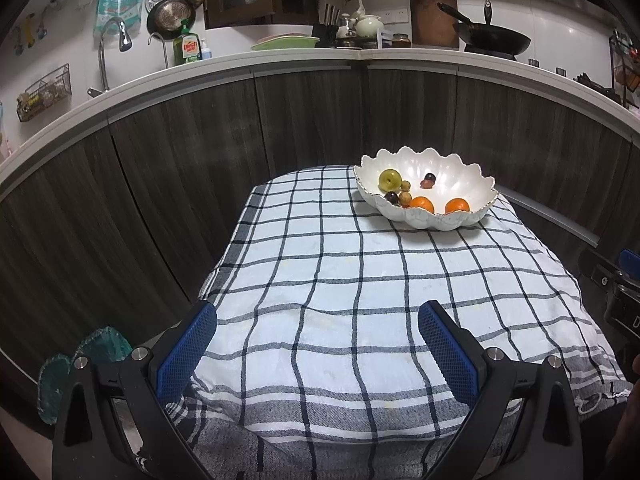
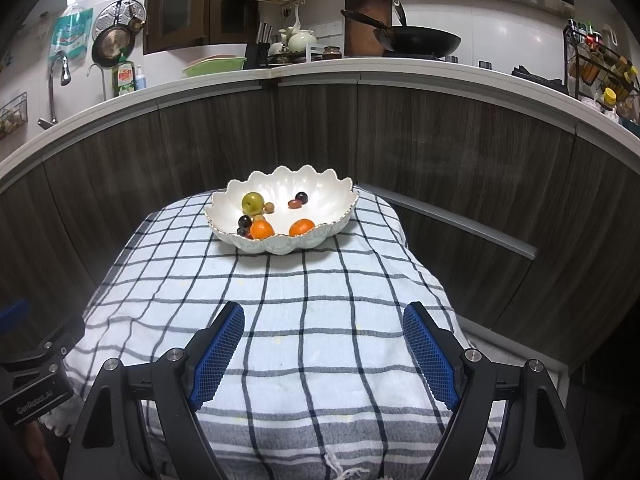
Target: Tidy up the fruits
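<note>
Inside the white bowl: two oranges, green fruit.

Bare checked cloth from near edge to the far fruit-filled bowl, cabinet fronts close behind.

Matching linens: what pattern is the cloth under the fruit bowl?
White tablecloth with a dark blue check; right wrist view shows it best.
</note>
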Tool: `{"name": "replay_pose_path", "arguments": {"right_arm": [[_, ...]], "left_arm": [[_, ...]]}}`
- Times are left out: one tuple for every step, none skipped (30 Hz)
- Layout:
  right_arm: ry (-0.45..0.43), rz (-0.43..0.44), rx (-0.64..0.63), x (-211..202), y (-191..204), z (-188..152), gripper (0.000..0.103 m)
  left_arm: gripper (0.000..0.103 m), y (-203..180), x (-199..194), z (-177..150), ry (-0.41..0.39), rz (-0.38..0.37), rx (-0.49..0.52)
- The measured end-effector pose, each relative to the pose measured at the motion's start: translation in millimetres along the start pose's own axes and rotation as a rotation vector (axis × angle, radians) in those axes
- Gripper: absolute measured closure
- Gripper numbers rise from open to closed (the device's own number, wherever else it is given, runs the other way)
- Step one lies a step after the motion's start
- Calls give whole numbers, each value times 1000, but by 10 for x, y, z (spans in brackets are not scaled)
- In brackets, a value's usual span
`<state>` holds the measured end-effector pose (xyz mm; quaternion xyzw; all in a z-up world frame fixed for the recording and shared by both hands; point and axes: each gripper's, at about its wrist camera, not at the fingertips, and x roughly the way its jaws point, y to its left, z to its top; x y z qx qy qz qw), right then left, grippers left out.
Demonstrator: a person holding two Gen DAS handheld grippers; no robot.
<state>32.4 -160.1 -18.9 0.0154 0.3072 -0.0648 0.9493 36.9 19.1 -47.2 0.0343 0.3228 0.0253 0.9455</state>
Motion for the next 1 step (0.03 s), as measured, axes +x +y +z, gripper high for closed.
{"name": "replay_pose_path", "arguments": {"right_arm": [[0,0,0,0,-1,0,21]], "left_arm": [[0,-1,0,0,2,0,1]]}}
